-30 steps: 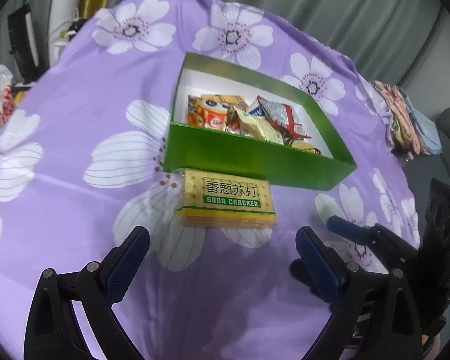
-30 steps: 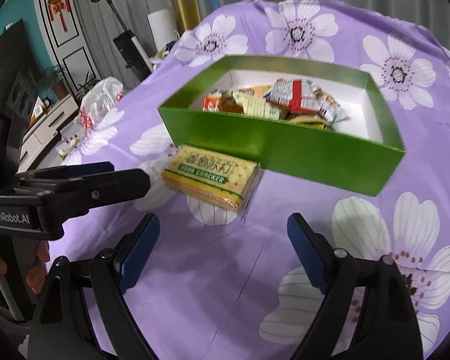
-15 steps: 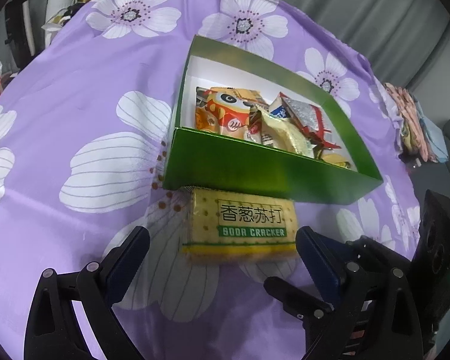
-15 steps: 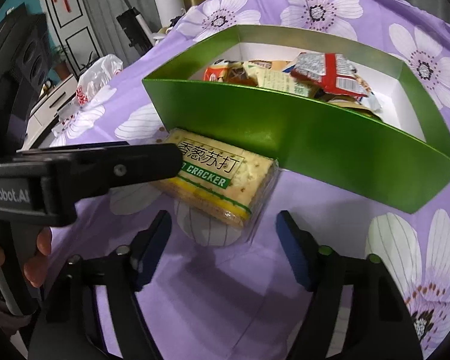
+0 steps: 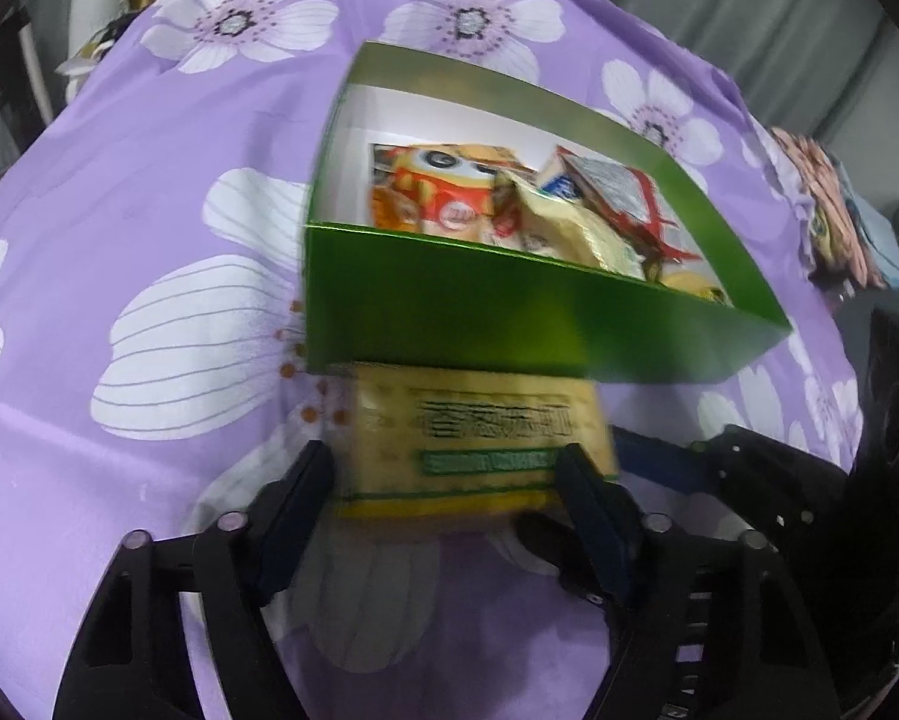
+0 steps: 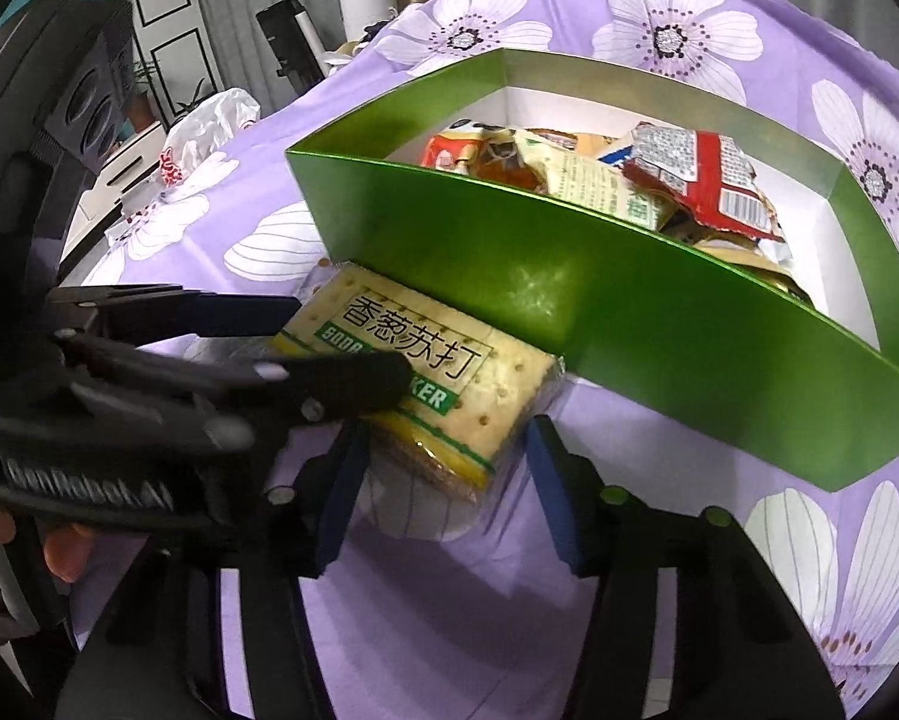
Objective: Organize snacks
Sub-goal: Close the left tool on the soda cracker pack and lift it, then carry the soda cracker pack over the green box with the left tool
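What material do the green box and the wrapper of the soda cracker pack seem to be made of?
The green box looks like thin glossy cardboard: sharp folded corners, white inside, soft highlights on its wall. The soda cracker pack seems wrapped in clear plastic film: the crackers show through at its end, and the film shines and wrinkles there.

Left gripper [image 5: 449, 480] low, fingers closed partway, right gripper [image 6: 443, 468] alongside, fingers spread, bare fingertip [image 6: 65, 552] under left handle
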